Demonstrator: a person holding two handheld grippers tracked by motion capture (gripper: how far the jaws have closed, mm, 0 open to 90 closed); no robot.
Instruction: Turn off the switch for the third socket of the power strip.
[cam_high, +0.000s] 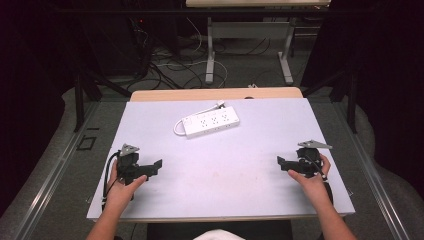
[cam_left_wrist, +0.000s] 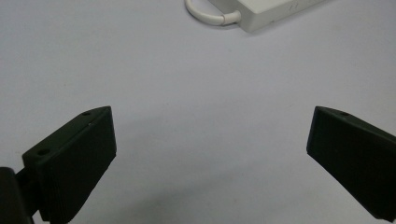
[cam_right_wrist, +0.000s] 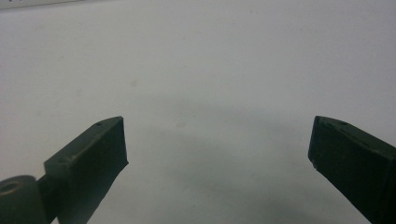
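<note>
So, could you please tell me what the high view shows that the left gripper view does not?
The high view alone takes in the whole white power strip with its three rows of sockets, both hands, the right gripper and the floor with cables beyond the table. The left gripper view alone gives a close look at the left gripper, jaws wide apart with nothing between them. Both share the pale table, one end of the power strip with its looped cord, and the left gripper.

White power strip (cam_high: 211, 122) w/ looped cord lies near the desk (cam_high: 240, 170) far edge, centre-left: the sole obstacle. Middle, near edge and both side edges are bare, free to pass. Left gripper (cam_high: 156, 167) and right gripper (cam_high: 281, 162) sit well apart, w/ bare desk btwn their wide-apart jaws.
</note>
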